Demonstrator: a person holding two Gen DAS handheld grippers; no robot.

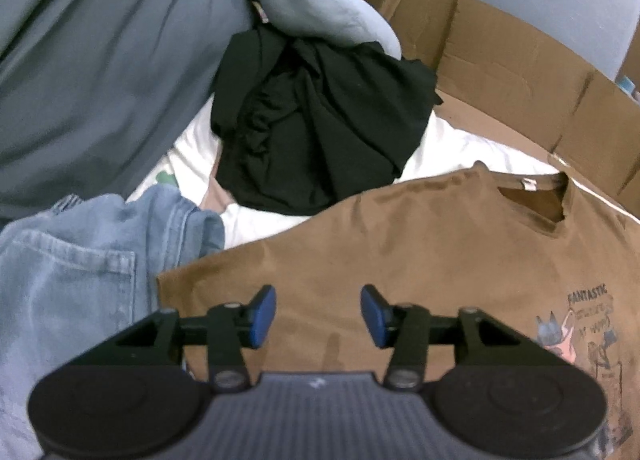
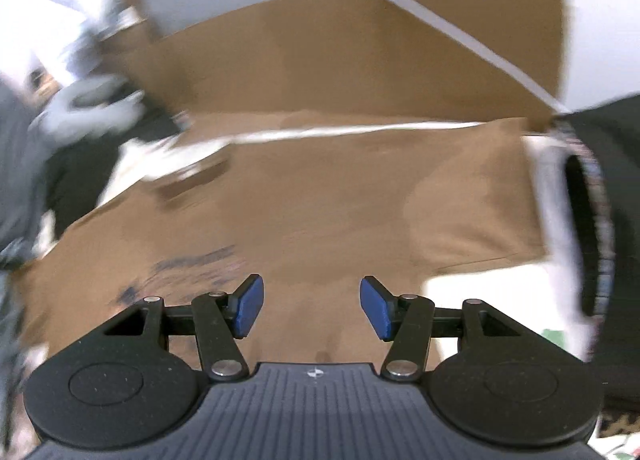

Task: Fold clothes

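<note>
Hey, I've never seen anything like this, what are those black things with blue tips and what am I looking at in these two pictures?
Each picture comes from a camera mounted on a hand-held gripper that a person carries, looking along its two blue-padded fingers. The first shows the left hand-held gripper, the second the right hand-held gripper. Both are open and hold nothing. Below them lies a brown T-shirt, spread flat for folding. Beyond it are a crumpled black garment, blue jeans and cardboard boxes.

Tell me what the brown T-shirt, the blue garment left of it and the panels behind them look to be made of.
Brown T-shirt: soft matte knit, probably cotton; printed graphic. Blue garment: faded denim, with stitched seams and a pocket. Panels: plain corrugated cardboard, judging by creases and raw edges.
</note>
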